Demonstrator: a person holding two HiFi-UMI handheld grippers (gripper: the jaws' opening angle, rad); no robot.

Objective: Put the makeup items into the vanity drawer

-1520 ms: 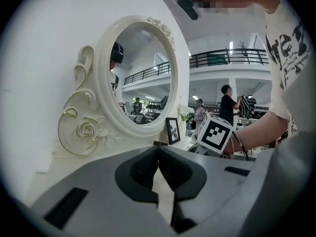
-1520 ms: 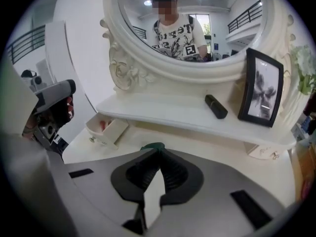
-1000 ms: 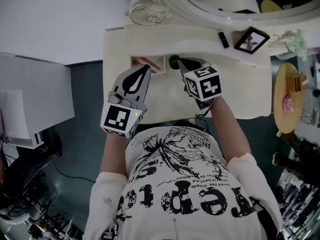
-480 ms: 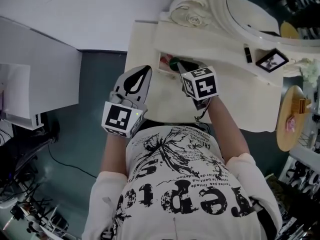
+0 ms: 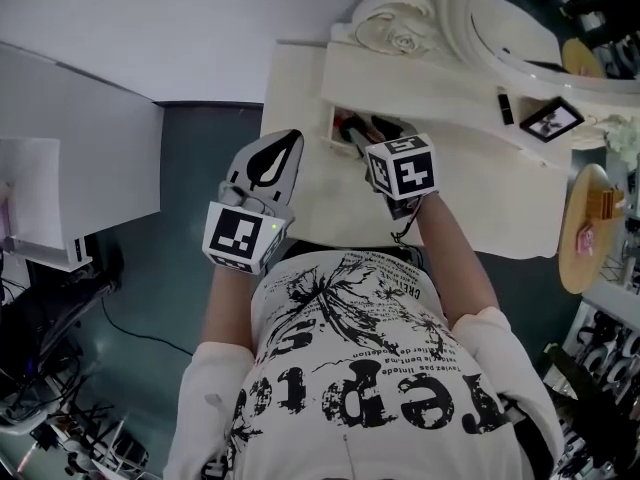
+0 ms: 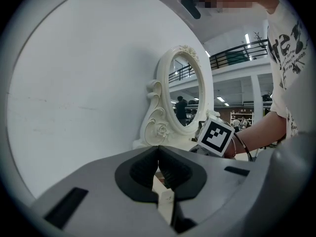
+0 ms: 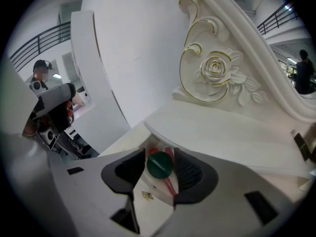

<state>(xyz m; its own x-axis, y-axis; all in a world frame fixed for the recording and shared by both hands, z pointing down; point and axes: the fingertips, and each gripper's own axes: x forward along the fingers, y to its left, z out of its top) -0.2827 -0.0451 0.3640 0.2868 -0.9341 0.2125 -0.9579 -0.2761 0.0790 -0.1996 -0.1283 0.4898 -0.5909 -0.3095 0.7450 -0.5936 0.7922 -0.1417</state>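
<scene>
We hold the right gripper point(image 5: 372, 128) stretched forward from a bent elbow, forearm angled up across the front of the vanity point(image 5: 470, 188), its marker cube facing up and its jaws reaching into the open drawer point(image 5: 335, 131) at the vanity's left end. In the right gripper view the jaws are opening, and the round green makeup item point(image 7: 159, 165) sits between the pads with a sliver of gap on either side, so it is let go rather than gripped. It sits over the drawer's inside; we cannot tell whether it rests on the bottom. It turns a round face to that camera, so its length is hidden from us. Just beneath it a red stick point(image 7: 168, 182) lies in the drawer, its long axis running away from the jaws and leaning a little to the right. The overhanging edge of the vanity top point(image 7: 222, 132) passes close above the jaws, leaving a low slot to move in, and the carved rose point(image 7: 216, 68) stands higher behind it. The left gripper point(image 5: 285, 146) is held back beside the body, just off the vanity's front left corner and over the dark floor point(image 5: 190, 198). In its own view the jaws point(image 6: 158, 154) are pressed together with nothing between them, pointing towards the oval mirror point(image 6: 186, 95).
</scene>
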